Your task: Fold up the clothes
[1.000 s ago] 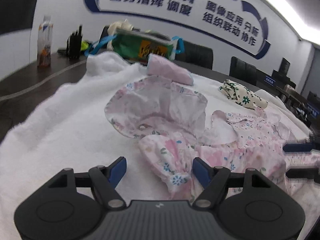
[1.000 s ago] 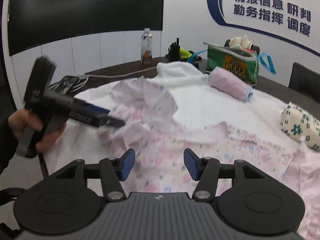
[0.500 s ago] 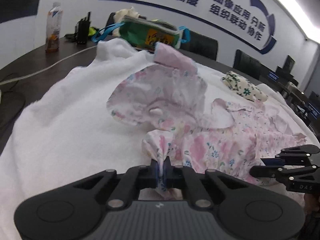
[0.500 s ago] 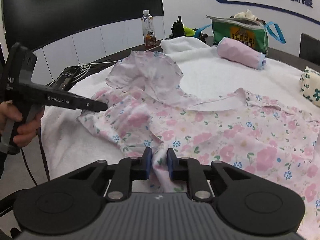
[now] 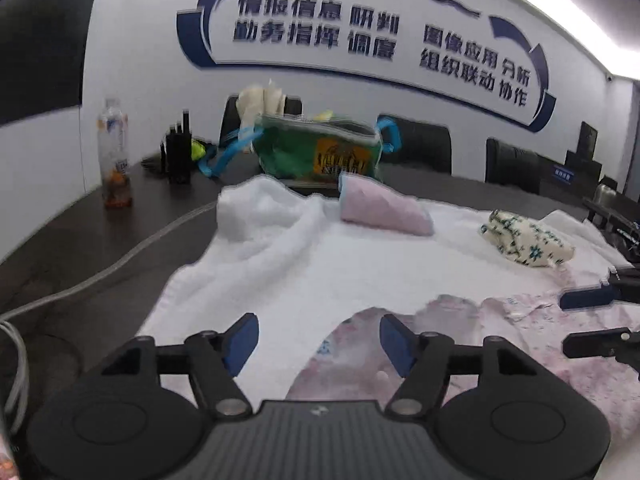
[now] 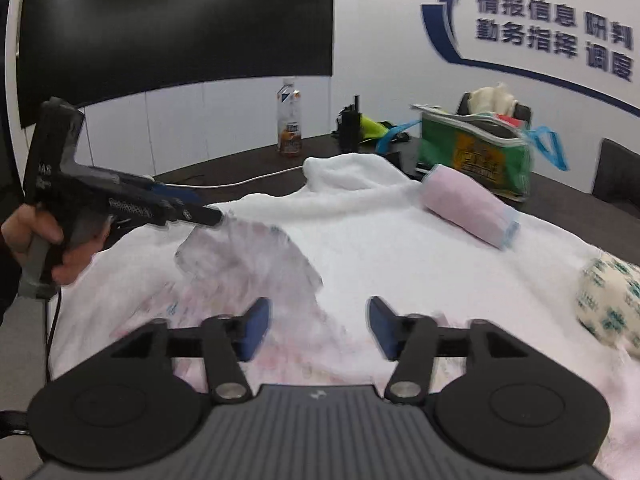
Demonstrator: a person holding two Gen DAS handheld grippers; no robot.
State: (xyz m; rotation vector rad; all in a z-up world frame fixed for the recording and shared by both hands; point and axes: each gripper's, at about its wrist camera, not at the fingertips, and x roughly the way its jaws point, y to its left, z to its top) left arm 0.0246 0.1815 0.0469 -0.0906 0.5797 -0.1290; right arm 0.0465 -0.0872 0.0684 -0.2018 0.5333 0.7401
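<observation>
With both the left gripper [image 5: 316, 338] and right gripper [image 6: 316, 326] just opened and clamping nothing, the thin, limp floral garment [image 6: 256, 264] lies rumpled along the white towel's [image 6: 380, 248] near edge, likeliest best pinched at hem corners, rolled clothes beyond.

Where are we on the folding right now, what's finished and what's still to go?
Done: a pink roll and a green-flowered bundle sit folded on the white towel. In hand: nothing. Both the left tongs and the right tongs have just been opening, with the pink floral garment released beneath them. Left: it lies rumpled, still to fold.
</observation>
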